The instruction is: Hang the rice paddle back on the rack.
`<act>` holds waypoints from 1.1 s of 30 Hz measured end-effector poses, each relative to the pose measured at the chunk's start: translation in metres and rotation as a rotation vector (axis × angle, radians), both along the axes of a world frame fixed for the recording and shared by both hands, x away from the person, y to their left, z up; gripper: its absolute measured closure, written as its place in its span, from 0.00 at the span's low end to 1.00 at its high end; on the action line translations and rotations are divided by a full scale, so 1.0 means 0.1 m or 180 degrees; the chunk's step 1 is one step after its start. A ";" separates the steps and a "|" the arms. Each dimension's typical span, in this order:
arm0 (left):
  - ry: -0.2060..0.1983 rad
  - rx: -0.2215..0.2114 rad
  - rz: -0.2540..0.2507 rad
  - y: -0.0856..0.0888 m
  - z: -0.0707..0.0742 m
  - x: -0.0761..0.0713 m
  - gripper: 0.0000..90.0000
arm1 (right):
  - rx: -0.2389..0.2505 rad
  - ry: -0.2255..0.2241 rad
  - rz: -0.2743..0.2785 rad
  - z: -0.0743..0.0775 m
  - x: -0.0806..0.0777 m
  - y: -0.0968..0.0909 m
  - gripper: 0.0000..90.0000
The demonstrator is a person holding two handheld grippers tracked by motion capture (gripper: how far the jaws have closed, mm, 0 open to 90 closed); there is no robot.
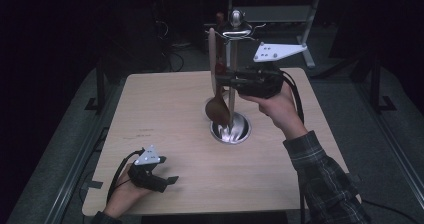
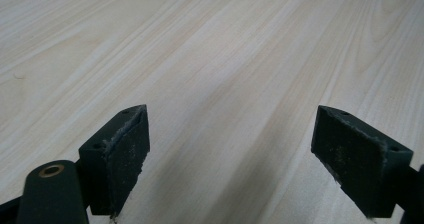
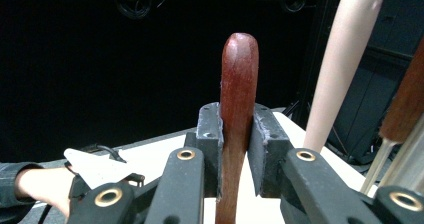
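Pale wood with soft stripes makes up the table [image 1: 165, 134], and the room behind is dark. Near its front left corner the left gripper [image 1: 167, 180] rests with jaws wide apart, holding nothing. Past the middle, the right gripper [image 1: 226, 79] squeezes the smooth handle of a dark brown wooden spoon [image 1: 217, 109], lifting it upright over a shiny metal cup [image 1: 242, 129] by a rack [image 1: 235, 29] of other spoons
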State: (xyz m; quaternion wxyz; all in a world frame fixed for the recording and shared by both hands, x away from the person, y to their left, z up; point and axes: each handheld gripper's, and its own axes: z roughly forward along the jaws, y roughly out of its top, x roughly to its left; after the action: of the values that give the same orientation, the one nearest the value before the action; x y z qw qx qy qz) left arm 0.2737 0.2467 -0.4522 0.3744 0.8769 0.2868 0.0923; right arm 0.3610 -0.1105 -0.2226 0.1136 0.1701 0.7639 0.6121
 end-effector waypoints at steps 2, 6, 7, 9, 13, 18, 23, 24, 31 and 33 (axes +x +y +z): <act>-0.0029 0.0015 -0.0018 0.00 0.00 0.01 0.17 | 0.0000 -0.0006 -0.0011 0.04 0.01 0.00 0.85; 0.0005 -0.0027 0.0001 -0.01 -0.01 0.00 0.17 | -0.0014 -0.0015 -0.0021 0.11 0.03 0.00 0.85; 0.0009 -0.0012 -0.0002 0.00 0.00 0.00 0.17 | -0.0006 -0.0017 -0.0026 0.13 0.03 -0.01 0.85; 0.0014 -0.0015 0.0000 0.00 -0.01 0.00 0.17 | 0.0005 -0.0039 -0.0035 0.17 0.04 -0.01 0.85; 0.0019 -0.0020 -0.0003 0.00 0.00 0.00 0.17 | 0.0040 -0.0055 -0.0048 0.24 0.07 -0.03 0.85; 0.0036 -0.0033 -0.0001 -0.01 -0.01 0.00 0.17 | 0.0059 -0.0072 -0.0065 0.30 0.10 -0.05 0.85; 0.0042 0.0001 -0.0029 -0.01 -0.01 0.00 0.17 | 0.0101 -0.0053 -0.0078 0.32 0.15 -0.07 0.85; 0.0050 -0.0004 -0.0029 -0.01 -0.02 0.00 0.17 | 0.0111 -0.0043 -0.0055 0.32 0.16 -0.08 0.85; 0.0053 -0.0021 -0.0022 -0.02 -0.02 0.00 0.17 | 0.0140 -0.0054 -0.0053 0.35 0.18 -0.06 0.85; 0.0064 -0.0022 -0.0027 -0.02 -0.02 0.00 0.17 | 0.0148 -0.0049 -0.0069 0.37 0.19 -0.06 0.85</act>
State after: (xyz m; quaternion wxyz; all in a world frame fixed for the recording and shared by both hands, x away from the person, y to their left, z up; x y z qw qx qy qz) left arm 0.2737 0.2446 -0.4544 0.3750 0.8777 0.2872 0.0809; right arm 0.3800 -0.1168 -0.1859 0.1220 0.1763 0.7466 0.6297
